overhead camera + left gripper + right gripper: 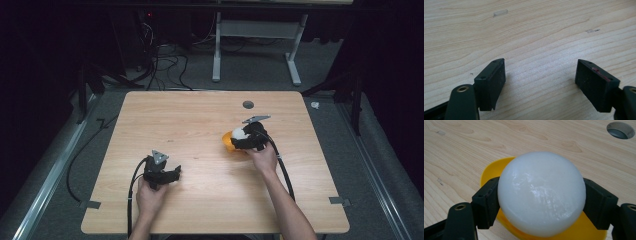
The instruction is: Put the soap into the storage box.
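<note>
A smooth white ball point(541, 192) sits pinched between the black jaws of my right gripper point(541, 198), directly over a shallow yellow dish point(492, 168). From above, the white ball point(239, 133) and the yellow dish point(227, 140) lie at the table's middle right, with the right gripper point(245, 139) shut on the ball. At the near left my left gripper point(175, 172) rests low over the wood. Its jaws stand wide apart in the left gripper view, and the left gripper point(540, 77) has nothing but bare wood between its pads.
The wooden table point(200, 120) has a round grommet hole point(248, 104) at the back right, which is the hole point(620, 130) at the top right of the right gripper view. A small strip of clear tape point(500, 13) lies ahead of the left gripper. Cables trail off the front edge.
</note>
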The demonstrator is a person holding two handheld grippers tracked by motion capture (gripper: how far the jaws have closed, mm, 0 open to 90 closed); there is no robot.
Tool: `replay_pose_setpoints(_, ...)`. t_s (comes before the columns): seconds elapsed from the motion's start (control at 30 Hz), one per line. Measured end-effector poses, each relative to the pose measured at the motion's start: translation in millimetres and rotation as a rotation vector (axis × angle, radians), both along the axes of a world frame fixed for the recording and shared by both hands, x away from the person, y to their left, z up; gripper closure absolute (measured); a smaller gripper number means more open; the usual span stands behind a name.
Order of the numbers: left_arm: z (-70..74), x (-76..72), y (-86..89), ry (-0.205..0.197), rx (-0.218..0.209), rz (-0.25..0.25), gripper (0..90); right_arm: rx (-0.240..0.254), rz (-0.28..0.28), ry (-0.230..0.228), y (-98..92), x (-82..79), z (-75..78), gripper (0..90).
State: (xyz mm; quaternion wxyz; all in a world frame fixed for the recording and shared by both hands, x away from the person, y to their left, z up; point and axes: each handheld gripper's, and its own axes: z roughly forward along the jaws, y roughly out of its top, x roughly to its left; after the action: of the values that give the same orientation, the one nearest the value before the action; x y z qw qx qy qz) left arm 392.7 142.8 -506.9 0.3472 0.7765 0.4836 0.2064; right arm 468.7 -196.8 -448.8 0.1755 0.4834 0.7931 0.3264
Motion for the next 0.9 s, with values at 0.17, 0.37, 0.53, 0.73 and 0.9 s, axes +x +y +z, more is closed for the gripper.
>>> replay_pose_setpoints(0.17,0.0,0.0,0.0,0.0,0.0,0.0,24.9,0.004,-0.001,0.012,-1.2,1.0,-1.6,25.1)
replay_pose_setpoints(0.37,0.0,0.0,0.0,0.0,0.0,0.0,24.9,0.0,-0.006,0.025,-1.2,2.3,-4.3,25.1)
replay_pose_setpoints(0.53,0.0,0.0,0.0,0.0,0.0,0.0,24.9,-0.005,-0.003,0.04,0.3,3.1,-7.1,25.0)
replay_pose_setpoints(0.73,0.0,0.0,0.0,0.0,0.0,0.0,24.9,0.0,-0.006,0.045,-0.4,3.2,-7.9,24.9)
replay_pose_setpoints(0.9,0.0,0.0,0.0,0.0,0.0,0.0,24.9,0.012,-0.004,0.035,-1.4,2.6,-6.5,24.6)
